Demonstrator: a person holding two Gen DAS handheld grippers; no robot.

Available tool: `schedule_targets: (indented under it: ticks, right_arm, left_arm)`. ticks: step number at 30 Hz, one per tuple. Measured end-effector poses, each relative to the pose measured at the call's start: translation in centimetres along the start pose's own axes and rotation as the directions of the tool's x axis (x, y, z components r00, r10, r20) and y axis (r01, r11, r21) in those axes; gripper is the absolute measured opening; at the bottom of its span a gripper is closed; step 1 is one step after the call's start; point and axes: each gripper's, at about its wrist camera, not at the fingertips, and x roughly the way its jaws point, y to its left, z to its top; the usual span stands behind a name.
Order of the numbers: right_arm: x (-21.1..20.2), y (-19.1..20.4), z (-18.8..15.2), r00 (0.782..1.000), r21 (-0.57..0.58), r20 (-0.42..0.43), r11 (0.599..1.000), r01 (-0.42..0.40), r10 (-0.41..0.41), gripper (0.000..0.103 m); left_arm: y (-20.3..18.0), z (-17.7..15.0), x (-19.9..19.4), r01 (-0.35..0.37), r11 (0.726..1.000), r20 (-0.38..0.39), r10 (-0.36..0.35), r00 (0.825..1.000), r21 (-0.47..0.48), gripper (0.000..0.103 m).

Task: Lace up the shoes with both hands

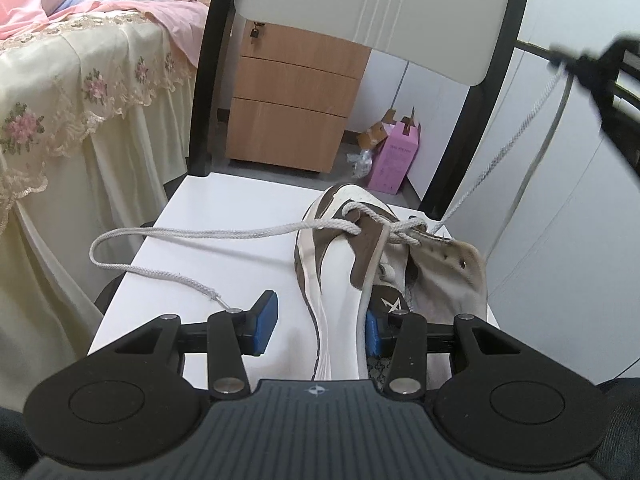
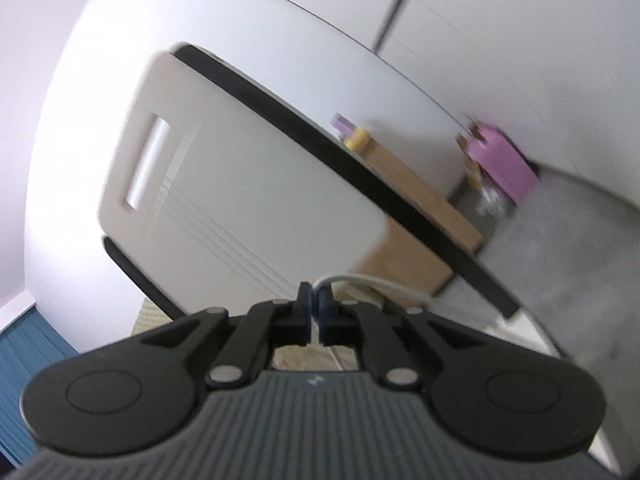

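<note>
A white-and-brown shoe (image 1: 344,264) lies on its side on a white chair seat (image 1: 224,216). Its lace (image 1: 192,236) trails loose leftward; the other end rises taut to the right gripper (image 2: 315,312), fingers pinched on it. The left gripper (image 1: 316,320) straddles the heel, fingers spread wide.

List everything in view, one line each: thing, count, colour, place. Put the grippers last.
shoe: one, white and brown, on the chair seat.
lace: one, white, threaded through the shoe; one end loose on the seat, the other pulled taut up right.
chair: one, white with black frame.
drawer cabinet: one, wood-brown, behind the chair.
box: one, pink, on the floor.
bed cover: cream, floral, left.
left gripper: black, blue pads, open astride the shoe's heel.
right gripper: black, shut on the lace.
</note>
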Motion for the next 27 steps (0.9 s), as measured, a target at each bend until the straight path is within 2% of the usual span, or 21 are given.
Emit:
schedule_targets:
  ticks: [4,13,16,21,27]
  right_arm:
    - [0.0,2.2,2.8,0.997,-0.037,0.041,0.998,-0.057,0.058,0.003]
    - [0.0,6.6,7.6,0.983,-0.088,0.130,0.989,-0.115,0.126,0.003]
    - [0.0,9.0,9.4,0.977,-0.154,0.147,0.979,-0.131,0.154,0.003]
    - [-0.2,13.1,12.3,0.966,-0.290,0.171,0.947,-0.136,0.191,0.003]
    - [-1.6,18.2,14.6,0.961,-0.465,0.186,0.880,-0.098,0.206,0.003]
  left_arm:
    - [0.0,-0.1,0.3,0.007,1.000,-0.013,-0.007,1.000,-0.004,0.048]
    - [0.0,-0.1,0.7,0.008,1.000,-0.022,-0.008,1.000,0.029,0.048]
    - [0.1,-0.1,0.8,0.010,1.000,-0.023,-0.010,1.000,0.030,0.048]
    - [-0.1,-0.1,0.7,0.011,0.999,-0.022,-0.011,1.000,0.034,0.049]
    - [-0.2,-0.1,0.9,0.012,1.000,-0.025,-0.011,1.000,0.027,0.049]
